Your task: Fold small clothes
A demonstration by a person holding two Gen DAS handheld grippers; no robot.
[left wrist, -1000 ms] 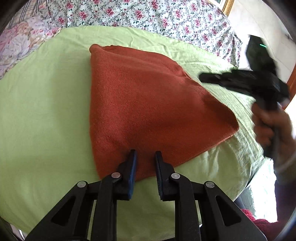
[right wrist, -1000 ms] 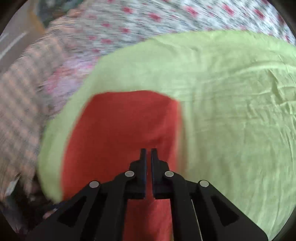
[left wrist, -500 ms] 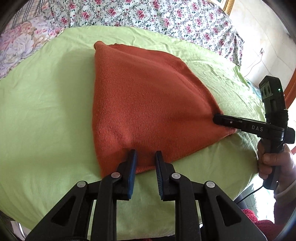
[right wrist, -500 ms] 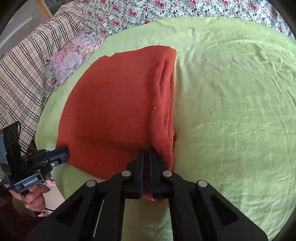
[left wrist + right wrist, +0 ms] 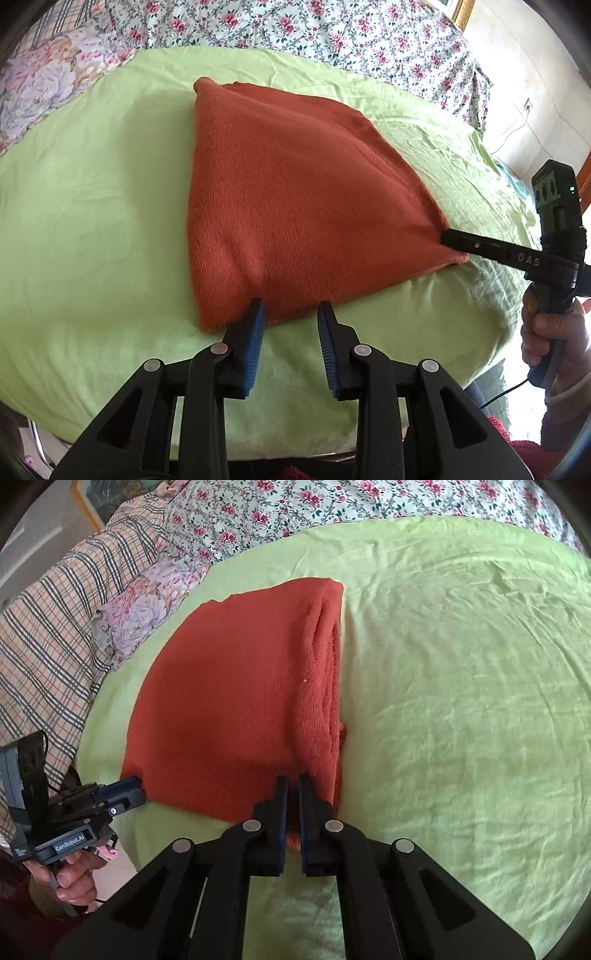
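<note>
A rust-orange knitted garment [image 5: 295, 192] lies folded on the green sheet [image 5: 92, 221]. My left gripper [image 5: 291, 310] is at the garment's near edge. Its jaws are opening, with the hem just between the blue pads [image 5: 255, 332] and not pinched. From the right wrist view the garment [image 5: 229, 709] shows a thick folded edge on its right side. My right gripper [image 5: 293, 779] is shut on the garment's near corner. In the left wrist view, the right gripper [image 5: 448, 240] pinches that corner. The left gripper [image 5: 136, 790] shows at the garment's lower left.
The green sheet [image 5: 461, 701] spreads wide to the right of the garment. A floral bedspread [image 5: 332, 33] lies behind it, with a plaid blanket [image 5: 44, 627] and a flowered pillow [image 5: 44, 85] at the left. A person's hand [image 5: 554, 332] holds the right gripper's handle at the bed's edge.
The right gripper swung down to the garment's corner and shut on it. The left gripper stayed at the near edge and its jaws spread wider.
</note>
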